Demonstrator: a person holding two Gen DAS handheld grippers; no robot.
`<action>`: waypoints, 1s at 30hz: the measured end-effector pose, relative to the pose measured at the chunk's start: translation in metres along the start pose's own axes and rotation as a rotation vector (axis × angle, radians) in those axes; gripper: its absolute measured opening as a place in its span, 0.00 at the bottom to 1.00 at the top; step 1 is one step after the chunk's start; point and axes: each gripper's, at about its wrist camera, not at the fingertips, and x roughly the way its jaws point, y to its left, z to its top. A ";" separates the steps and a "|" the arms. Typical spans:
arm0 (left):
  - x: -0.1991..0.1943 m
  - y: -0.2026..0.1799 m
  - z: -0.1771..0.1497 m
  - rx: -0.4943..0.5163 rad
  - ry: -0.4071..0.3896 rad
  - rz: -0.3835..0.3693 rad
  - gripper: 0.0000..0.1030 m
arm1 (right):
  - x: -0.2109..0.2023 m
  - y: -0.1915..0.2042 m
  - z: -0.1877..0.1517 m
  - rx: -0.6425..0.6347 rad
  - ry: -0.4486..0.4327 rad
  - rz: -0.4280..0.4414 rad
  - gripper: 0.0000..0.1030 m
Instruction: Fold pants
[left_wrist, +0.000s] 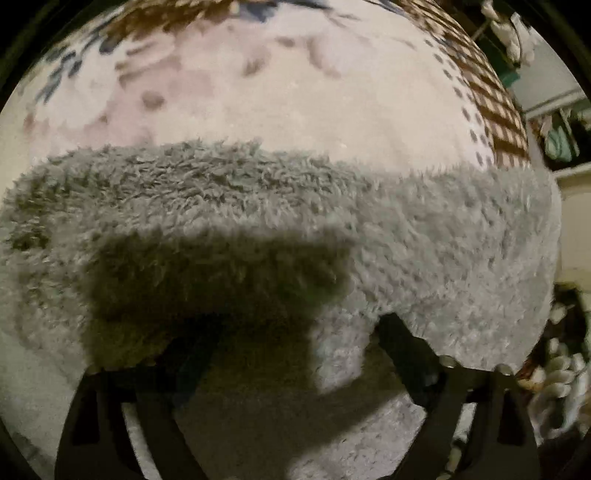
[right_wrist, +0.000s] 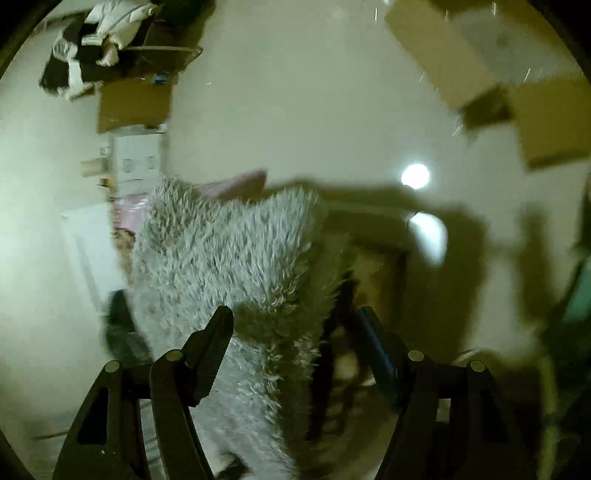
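The pants (left_wrist: 258, 206) are grey, fluffy fleece. In the left wrist view they lie in a wide band across a pale patterned blanket (left_wrist: 295, 103). My left gripper (left_wrist: 291, 332) is low over them with jaws spread; the fleece drapes over and hides its fingertips. In the right wrist view a fold of the same fleece (right_wrist: 236, 251) stands up between the spread fingers of my right gripper (right_wrist: 295, 325) and leans against the left finger (right_wrist: 214, 343). The right finger (right_wrist: 376, 350) stands apart from the cloth.
The blanket has a brown checked border (left_wrist: 491, 107) at the right. Past it are shelves with clothes (left_wrist: 554, 140). The right wrist view faces a pale wall (right_wrist: 295, 92) with cardboard boxes (right_wrist: 133, 103), a white cabinet (right_wrist: 136, 155) and a bright light spot (right_wrist: 415, 176).
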 end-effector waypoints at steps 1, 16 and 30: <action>0.001 0.002 0.003 -0.009 0.008 -0.019 1.00 | 0.009 -0.005 0.002 0.021 0.008 0.032 0.69; 0.016 -0.009 0.035 -0.033 0.050 0.046 1.00 | 0.013 0.003 0.008 0.012 -0.168 0.397 0.71; 0.009 -0.002 0.009 -0.028 0.038 0.048 1.00 | 0.087 0.020 0.042 -0.037 0.022 0.125 0.70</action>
